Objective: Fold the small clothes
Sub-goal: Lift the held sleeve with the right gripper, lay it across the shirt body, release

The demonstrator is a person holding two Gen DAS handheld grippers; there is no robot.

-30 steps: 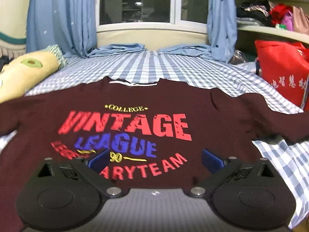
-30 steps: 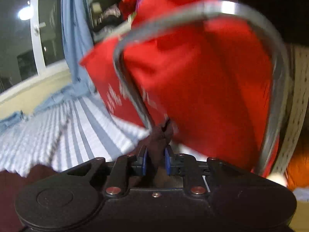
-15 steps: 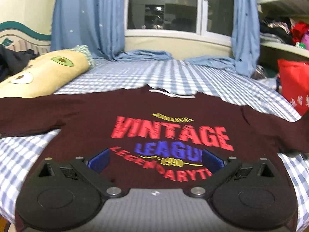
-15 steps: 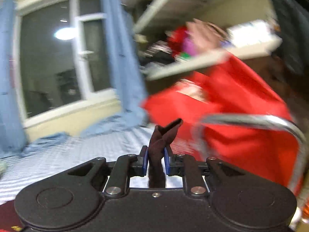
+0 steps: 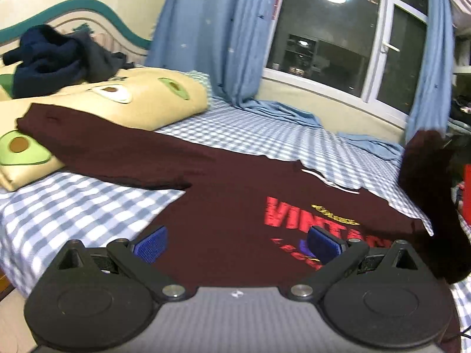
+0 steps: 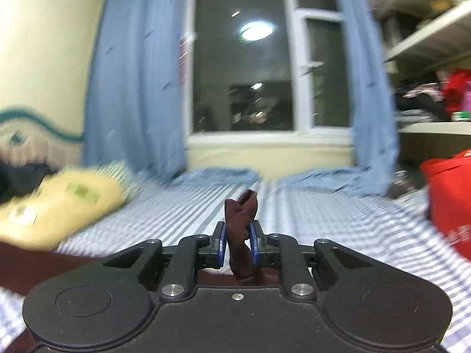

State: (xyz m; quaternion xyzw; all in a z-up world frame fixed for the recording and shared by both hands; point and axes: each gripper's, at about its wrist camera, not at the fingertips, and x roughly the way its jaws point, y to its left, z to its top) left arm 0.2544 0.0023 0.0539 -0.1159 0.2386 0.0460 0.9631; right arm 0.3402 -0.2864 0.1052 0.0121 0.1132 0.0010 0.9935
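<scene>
Maroon sweatshirt lies front-up on the blue checked bed sheet, red "VINTAGE" print at about 4 o'clock in the left wrist view. One sleeve stretches out toward 10 o'clock and drapes over the avocado-print pillow; a dark navy garment is heaped behind that pillow.

Left gripper is held low and roughly level just above the shirt body, aimed toward the blue curtain and window. Its blue pads are spread wide with nothing between them.

Right gripper is raised off the bed, pointing at the window, view motion-blurred. Its pads are squeezed tight on a bunched fold of the maroon fabric that sticks up between them; in the left wrist view this lifted sleeve hangs at 3 o'clock. A red bag sits at 3 o'clock off the bed edge.
</scene>
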